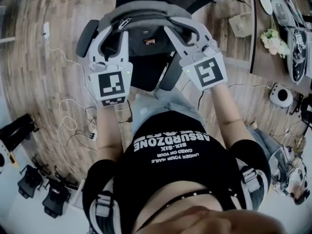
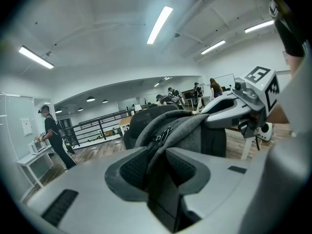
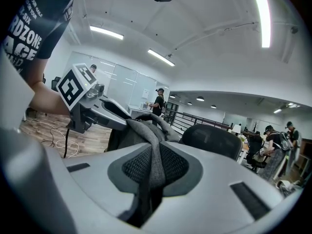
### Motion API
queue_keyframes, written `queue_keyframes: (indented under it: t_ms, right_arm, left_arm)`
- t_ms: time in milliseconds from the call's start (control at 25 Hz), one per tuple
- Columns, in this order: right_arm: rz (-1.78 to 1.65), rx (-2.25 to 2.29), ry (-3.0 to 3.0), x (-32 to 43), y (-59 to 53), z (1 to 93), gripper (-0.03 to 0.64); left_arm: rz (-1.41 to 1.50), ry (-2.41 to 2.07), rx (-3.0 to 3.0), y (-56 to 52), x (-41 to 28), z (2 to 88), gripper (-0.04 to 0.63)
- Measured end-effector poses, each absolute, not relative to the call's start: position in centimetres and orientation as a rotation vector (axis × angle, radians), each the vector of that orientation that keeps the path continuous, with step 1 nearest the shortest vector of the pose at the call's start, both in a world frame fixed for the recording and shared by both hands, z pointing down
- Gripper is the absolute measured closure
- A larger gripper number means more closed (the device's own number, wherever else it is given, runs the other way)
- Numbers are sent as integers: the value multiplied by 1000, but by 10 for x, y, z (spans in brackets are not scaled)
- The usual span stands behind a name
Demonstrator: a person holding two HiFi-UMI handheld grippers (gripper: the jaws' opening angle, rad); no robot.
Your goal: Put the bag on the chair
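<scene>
As we look steeply down our own front, the nearest writing is on the black shirt [image 1: 170,147]: "ABSURDZONE" in large letters with "SIX-SIX" beside it, upside down to us. The smaller lines are too fine for us to read with confidence.

Past the shirt, each tool carries a cube with a black-and-white square marker and no words. The left tool [image 1: 114,33] pinches a fold of grey cloth between its pads, and the right tool [image 1: 183,30] does the same on the other side. Both gripper views show the fabric pressed in the gap.

The bag [image 1: 146,12] hangs between them, its long axis running left to right from one tool to the other, with a zip pull [image 1: 124,22] near the left grip. We see no brand on it. A small red-and-white label [image 1: 149,41] shows under it, too small to read.

Straight below lies the chair [image 1: 141,69], its black seat between two armrests and its backrest on the far side. We cannot tell whether the bag's underside touches the seat. We judge both hands equally near, so what is left is an even lowering, not a reach.

Farther right, a desk [image 1: 261,57] carries pale flowers [image 1: 274,42].
</scene>
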State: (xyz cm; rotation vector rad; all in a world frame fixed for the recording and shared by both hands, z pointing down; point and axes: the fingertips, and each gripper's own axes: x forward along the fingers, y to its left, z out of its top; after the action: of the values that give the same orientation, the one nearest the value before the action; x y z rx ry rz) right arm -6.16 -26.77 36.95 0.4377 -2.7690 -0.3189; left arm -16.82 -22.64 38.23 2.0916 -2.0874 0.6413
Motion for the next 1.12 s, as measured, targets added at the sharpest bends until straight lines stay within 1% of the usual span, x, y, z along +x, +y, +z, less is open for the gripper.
queue_keyframes:
  t_ms: [1120]
  right_arm:
    - [-161, 419, -2688, -49, -279, 439, 557]
  left_arm:
    - [796, -2000, 2034, -237, -153, 456, 477]
